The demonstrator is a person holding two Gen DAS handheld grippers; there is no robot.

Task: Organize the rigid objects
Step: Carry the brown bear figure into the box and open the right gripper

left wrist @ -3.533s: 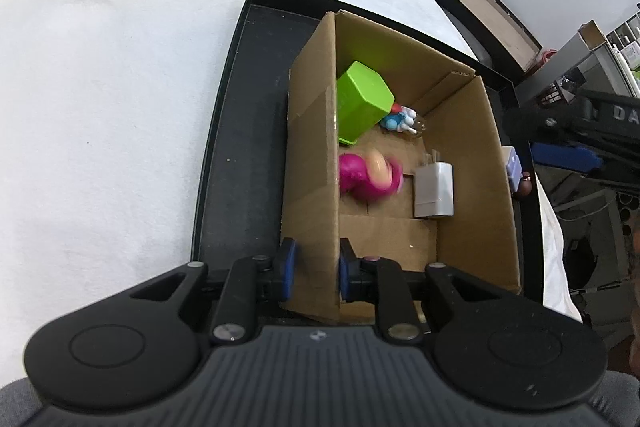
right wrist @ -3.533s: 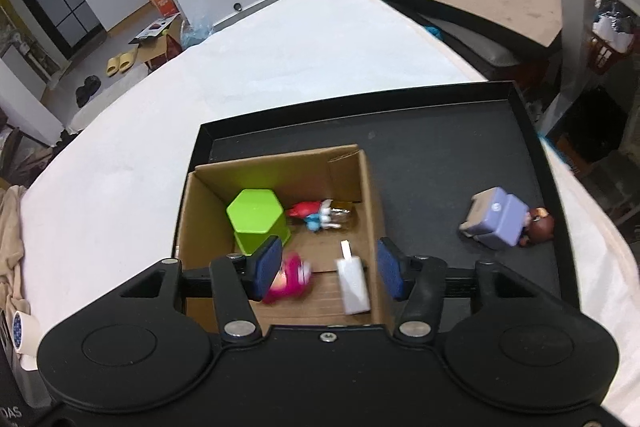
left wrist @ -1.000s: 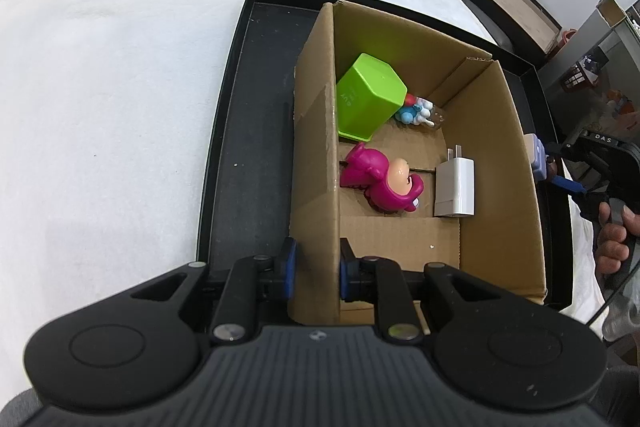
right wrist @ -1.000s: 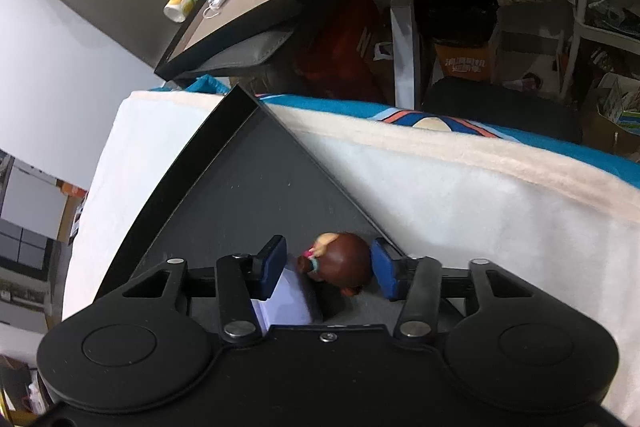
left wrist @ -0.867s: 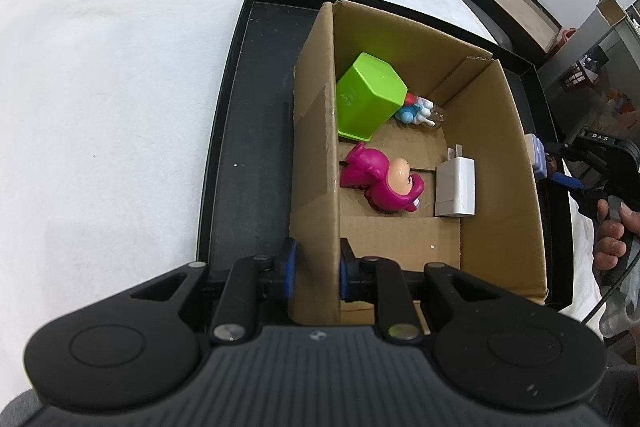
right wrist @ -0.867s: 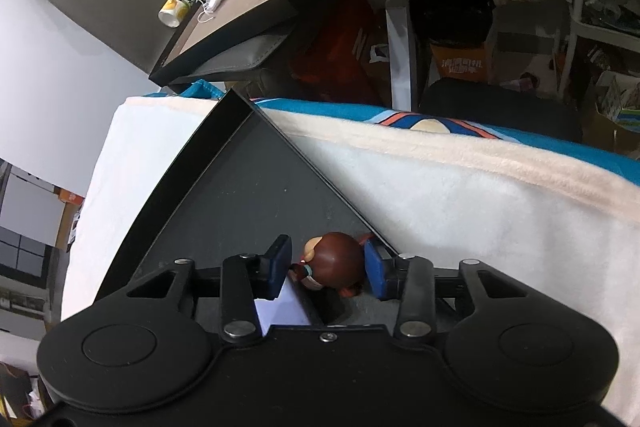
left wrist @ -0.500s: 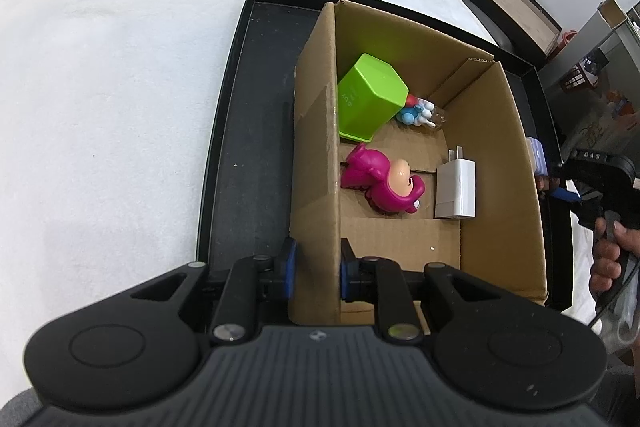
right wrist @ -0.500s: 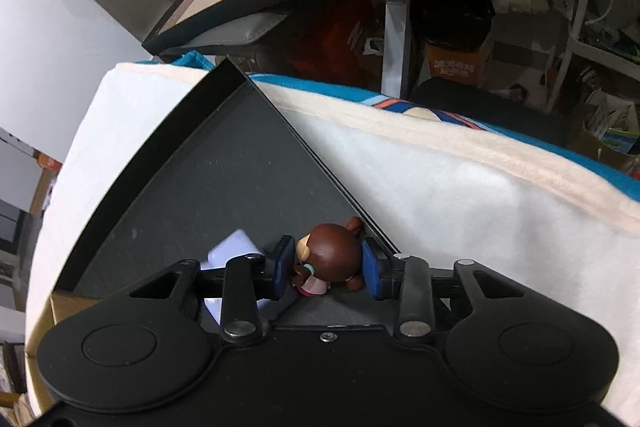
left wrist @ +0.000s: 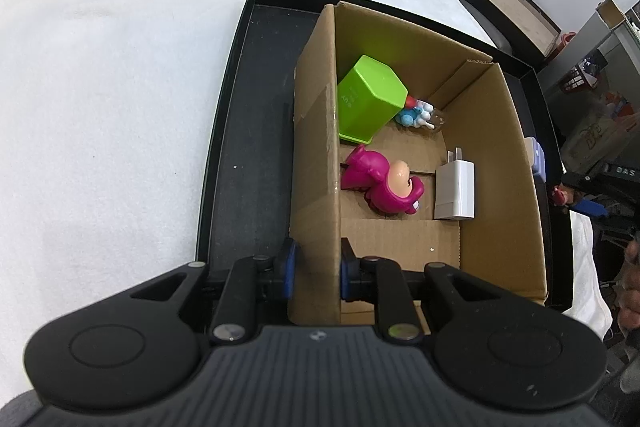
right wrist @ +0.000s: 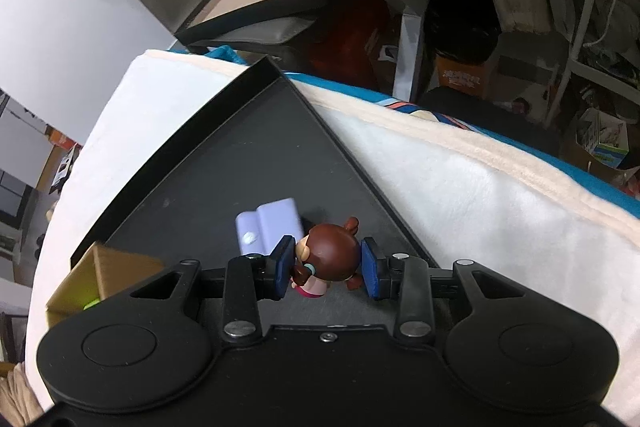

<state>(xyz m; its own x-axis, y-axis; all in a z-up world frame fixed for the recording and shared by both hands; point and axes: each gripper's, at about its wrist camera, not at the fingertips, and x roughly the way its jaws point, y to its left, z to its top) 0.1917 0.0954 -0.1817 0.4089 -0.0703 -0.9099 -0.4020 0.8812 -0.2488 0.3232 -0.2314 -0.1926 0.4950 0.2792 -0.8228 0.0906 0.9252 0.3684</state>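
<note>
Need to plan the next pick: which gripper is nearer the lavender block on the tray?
Right. The right gripper is right beside the lavender block, shut on the brown figurine. The left gripper clamps the cardboard box wall opposite.

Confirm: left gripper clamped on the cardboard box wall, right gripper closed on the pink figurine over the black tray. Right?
Not quite. The right gripper holds the brown figurine, not the pink one; the right wrist view shows it over the black tray. The pink figurine lies inside the cardboard box. The left gripper is indeed clamped on the box wall.
</note>
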